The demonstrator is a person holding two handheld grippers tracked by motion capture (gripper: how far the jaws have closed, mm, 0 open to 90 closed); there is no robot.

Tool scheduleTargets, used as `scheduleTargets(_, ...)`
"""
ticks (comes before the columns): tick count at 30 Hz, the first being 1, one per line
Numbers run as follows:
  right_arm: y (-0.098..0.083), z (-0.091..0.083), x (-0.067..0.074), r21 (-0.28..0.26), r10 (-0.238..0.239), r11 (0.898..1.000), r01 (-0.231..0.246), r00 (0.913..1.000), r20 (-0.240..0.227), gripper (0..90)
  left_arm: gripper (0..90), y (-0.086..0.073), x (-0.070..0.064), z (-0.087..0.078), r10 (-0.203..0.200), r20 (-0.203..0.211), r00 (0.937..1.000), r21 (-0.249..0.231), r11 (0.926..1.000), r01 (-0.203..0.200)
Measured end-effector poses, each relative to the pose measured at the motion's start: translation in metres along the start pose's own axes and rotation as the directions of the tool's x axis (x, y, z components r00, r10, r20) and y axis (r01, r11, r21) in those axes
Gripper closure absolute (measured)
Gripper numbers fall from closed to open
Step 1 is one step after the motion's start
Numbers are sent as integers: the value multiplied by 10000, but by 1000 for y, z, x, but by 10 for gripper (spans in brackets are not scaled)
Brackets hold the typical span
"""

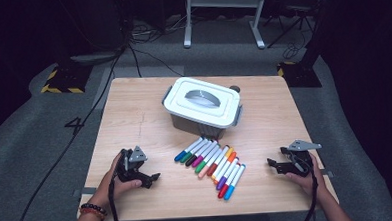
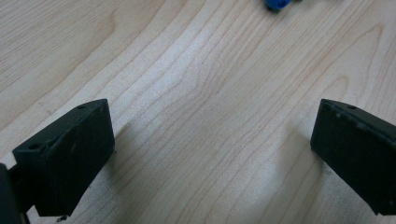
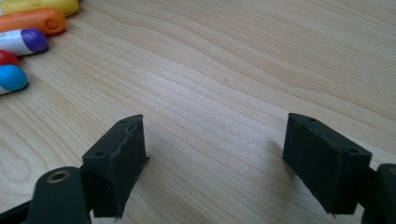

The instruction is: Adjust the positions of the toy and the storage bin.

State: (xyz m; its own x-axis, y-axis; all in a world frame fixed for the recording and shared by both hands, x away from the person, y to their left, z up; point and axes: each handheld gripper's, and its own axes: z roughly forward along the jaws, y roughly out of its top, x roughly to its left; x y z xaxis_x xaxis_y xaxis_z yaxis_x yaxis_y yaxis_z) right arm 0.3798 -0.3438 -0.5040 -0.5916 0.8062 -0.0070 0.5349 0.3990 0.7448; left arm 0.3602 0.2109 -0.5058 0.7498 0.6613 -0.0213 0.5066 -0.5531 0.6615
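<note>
A row of several coloured markers (image 1: 212,164) lies side by side near the middle of the wooden table (image 1: 134,118). Behind them stands a grey box with a white lid (image 1: 203,106) and a handle on top, closed. My left gripper (image 1: 149,180) rests low over the table at the front left, open, with bare wood between its jaws (image 2: 210,154). My right gripper (image 1: 275,165) sits at the front right, open and empty (image 3: 215,158). Marker caps (image 3: 28,39) show at the upper left of the right gripper view, and a blue cap (image 2: 276,4) at the top of the left gripper view.
The table's front edge (image 1: 198,214) is close below both hands. Beyond the table are grey carpet, cables (image 1: 131,53), a white frame's legs (image 1: 222,19) and yellow-black striped stand bases (image 1: 62,81).
</note>
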Motion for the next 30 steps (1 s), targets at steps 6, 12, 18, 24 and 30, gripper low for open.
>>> scheduleTargets(6, 0, 0, 0, 1, 0, 10000, 0, 10000, 3, 213, 0, 0, 0, 0, -7, -4, 10000, -1, 10000, 7)
scheduleTargets(12, 0, 0, 0, 6, -1, 10000, 1, 10000, 14, 212, 0, 0, -1, 0, -61, -51, 10000, 1, 10000, 61)
scheduleTargets(18, 0, 0, -2, 8, -50, 10000, 50, 10000, -46, 209, 0, 0, -1, 0, -67, -58, 10000, -2, 10000, 67)
scheduleTargets(24, 1, 0, -4, 42, -176, 9998, 177, 9997, -150, 207, 1, -1, -2, -1, -135, -145, 9998, -5, 9999, 135)
scheduleTargets(30, 2, 0, -6, 206, -369, 9991, 378, 9984, -438, 184, 1, -1, -2, -1, -161, -157, 9997, -16, 9999, 161)
